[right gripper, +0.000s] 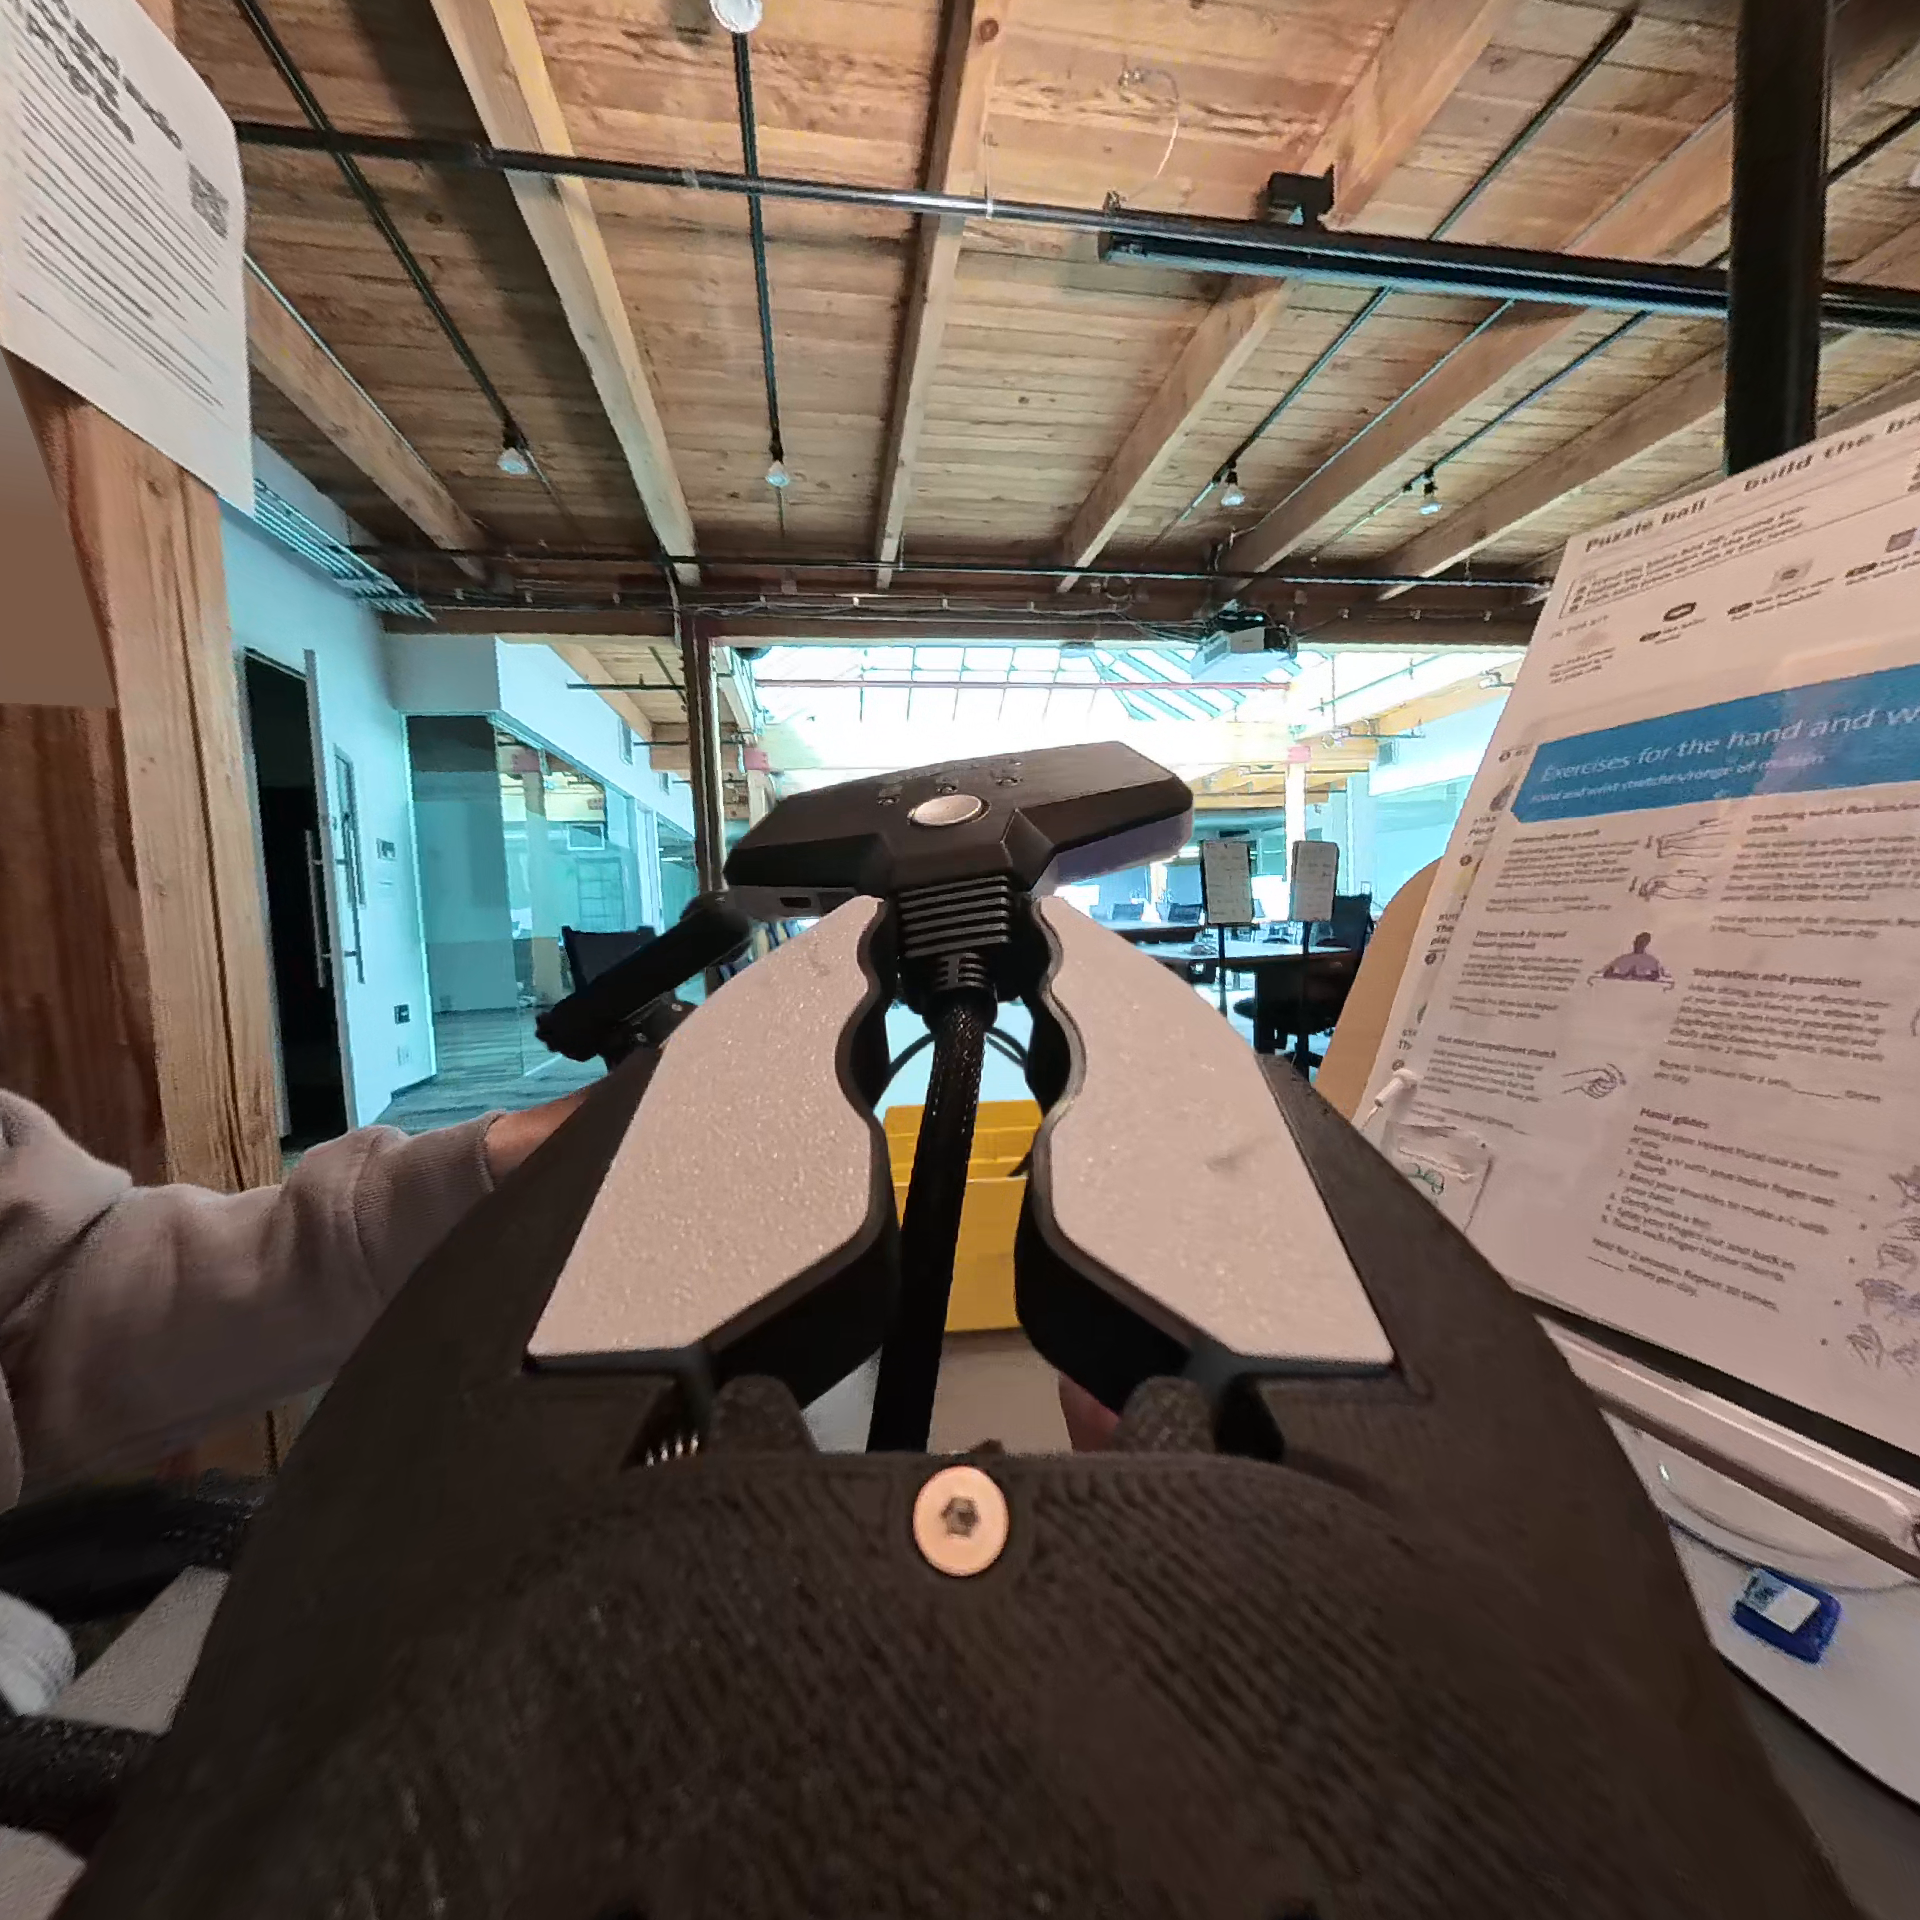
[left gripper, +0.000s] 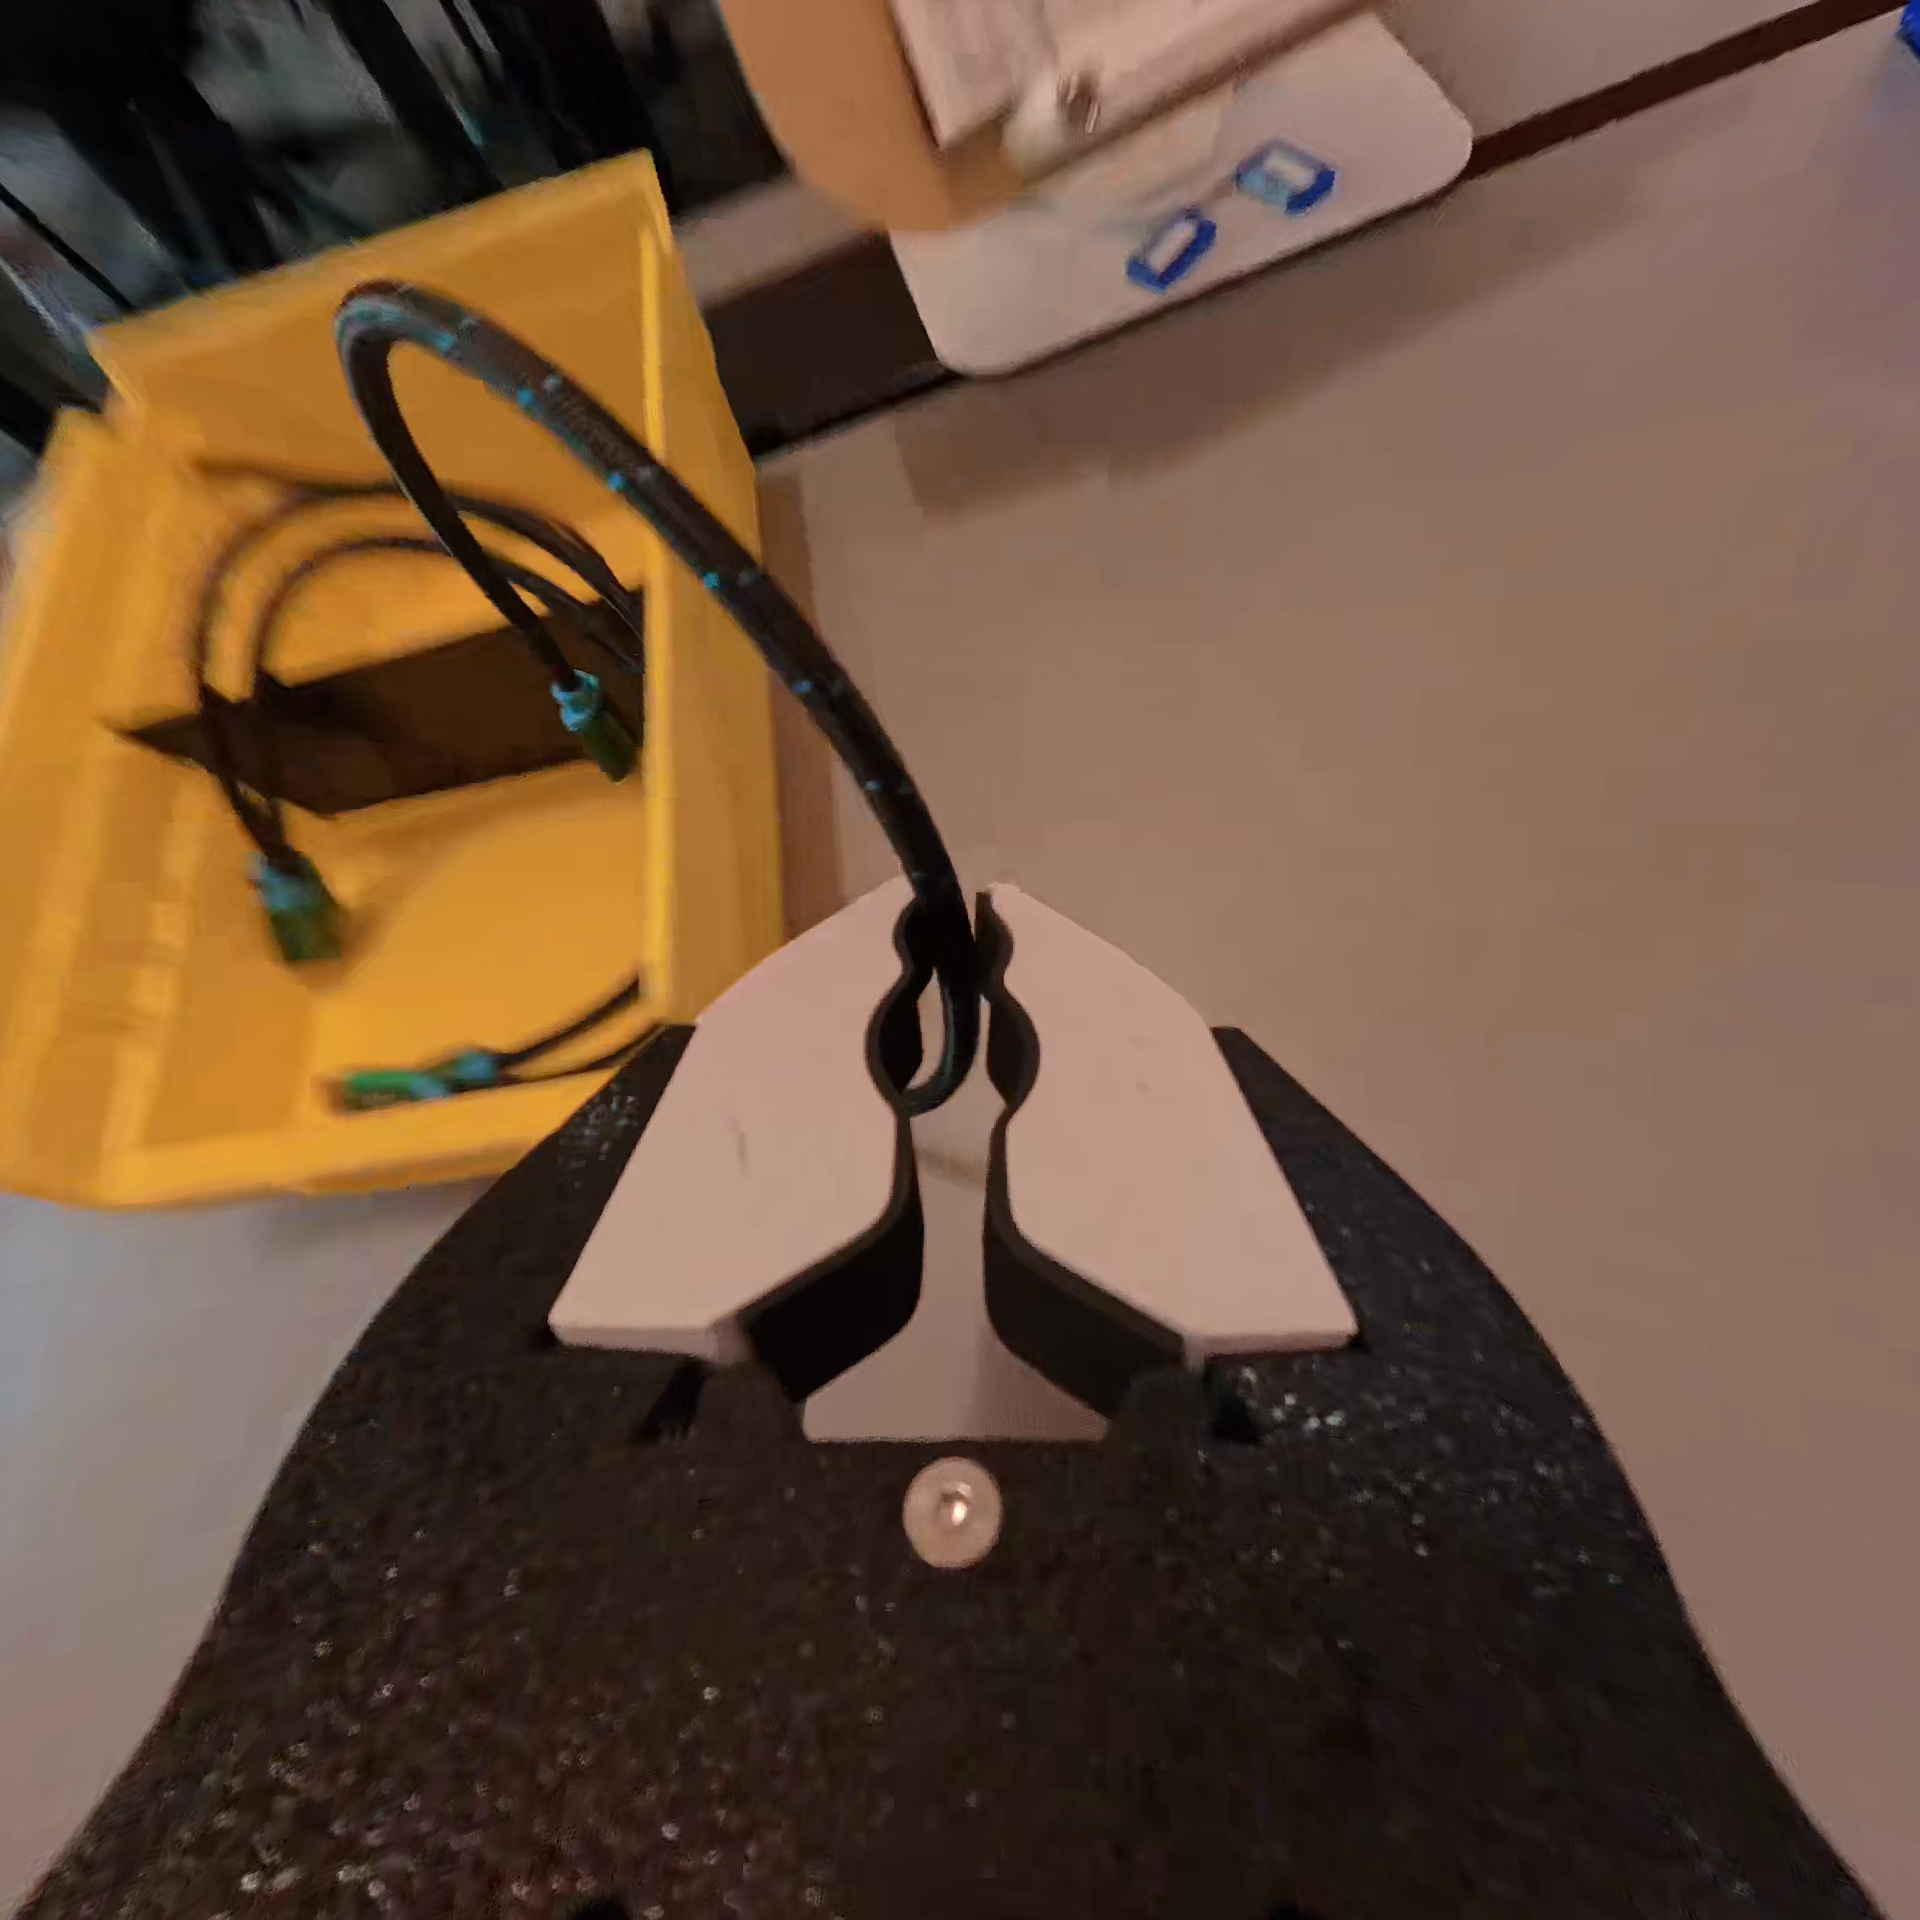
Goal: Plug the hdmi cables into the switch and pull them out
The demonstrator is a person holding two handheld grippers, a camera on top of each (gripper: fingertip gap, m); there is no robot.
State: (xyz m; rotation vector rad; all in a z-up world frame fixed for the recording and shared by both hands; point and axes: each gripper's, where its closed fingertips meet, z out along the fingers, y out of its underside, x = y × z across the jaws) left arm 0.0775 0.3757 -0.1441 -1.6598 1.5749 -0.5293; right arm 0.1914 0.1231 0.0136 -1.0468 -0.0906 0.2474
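Black braided cable sits pinched in my left gripper, arching back over the yellow bin of spare cables on its left; bare table lies open rightward. My right gripper clamps the switch by its ribbed collar, lifted clear, a printed sheet crowding its right.

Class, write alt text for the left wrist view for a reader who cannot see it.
The left gripper pinches a black braided cable that arches into a yellow bin. The bin, on a grey table, holds more cables with green plugs.
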